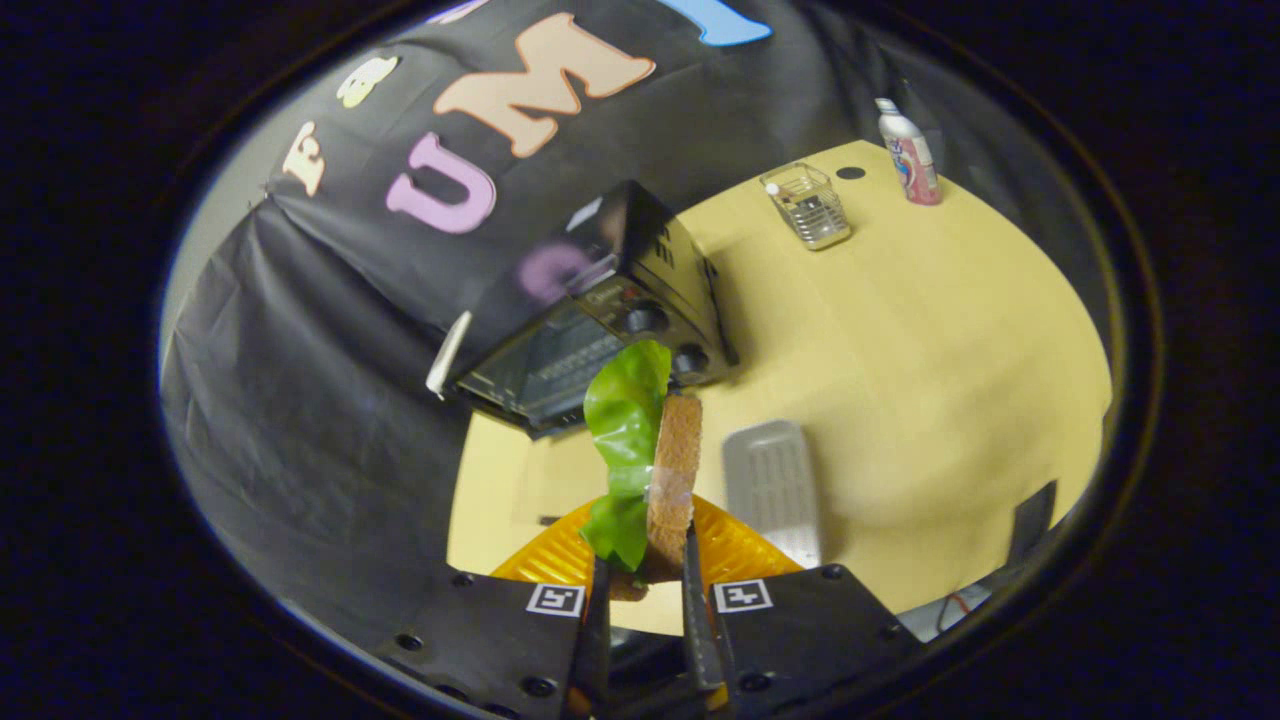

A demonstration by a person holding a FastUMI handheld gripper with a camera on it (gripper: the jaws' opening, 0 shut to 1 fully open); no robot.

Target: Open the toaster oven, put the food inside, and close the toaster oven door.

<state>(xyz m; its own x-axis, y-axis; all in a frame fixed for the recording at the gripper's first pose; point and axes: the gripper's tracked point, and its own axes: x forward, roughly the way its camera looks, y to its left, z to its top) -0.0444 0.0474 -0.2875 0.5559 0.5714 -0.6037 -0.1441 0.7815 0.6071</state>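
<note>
While your gripper (pixel 645 575) pinches the sandwich (pixel 655 470) between both fingers, keep it level and aim for the open toaster oven (pixel 600 330) mouth beyond.

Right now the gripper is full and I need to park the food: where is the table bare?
The gripper is shut on the sandwich. Bare table lies between the toaster oven, wire basket, bottle and grey tray. It is crowded near the fingers: orange plate, tray.
</note>
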